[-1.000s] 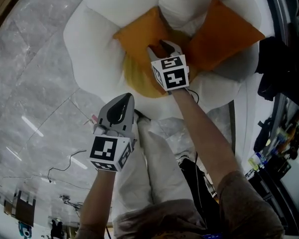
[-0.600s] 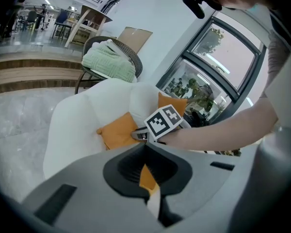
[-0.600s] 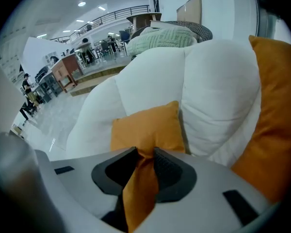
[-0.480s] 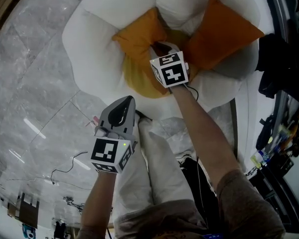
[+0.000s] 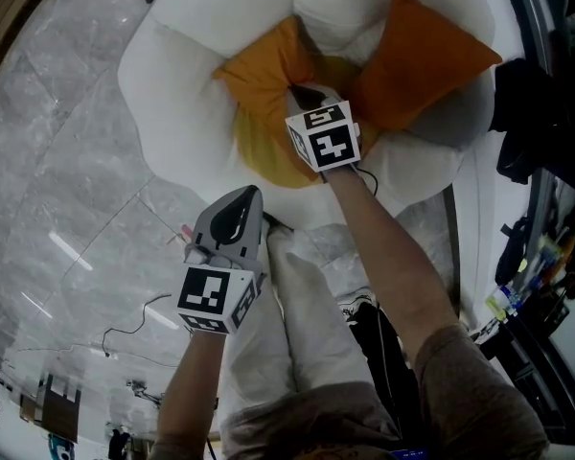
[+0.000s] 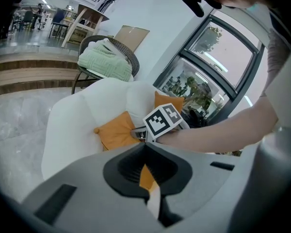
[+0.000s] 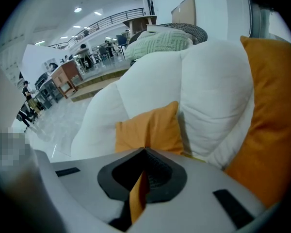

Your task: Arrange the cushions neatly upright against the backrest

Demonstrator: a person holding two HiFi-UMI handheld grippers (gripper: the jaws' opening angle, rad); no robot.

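Observation:
Two orange cushions lie on a white armchair. The left cushion partly covers a yellow cushion. The right cushion leans beside a white back cushion. My right gripper points steeply down at the left cushion's inner edge. Its jaws have just closed, and orange fabric is pinched between them. My left gripper hangs in front of the chair, apart from every cushion. Its jaws are together with nothing in them.
Grey marble floor spreads to the left, with a thin cable on it. Dark clothing hangs at the chair's right. A wicker chair with a green blanket stands behind the armchair. The person's white trousers are below the seat edge.
The right gripper's jaws, open around the left orange cushion's edge a second ago, have closed on it. The left gripper has hardly moved.

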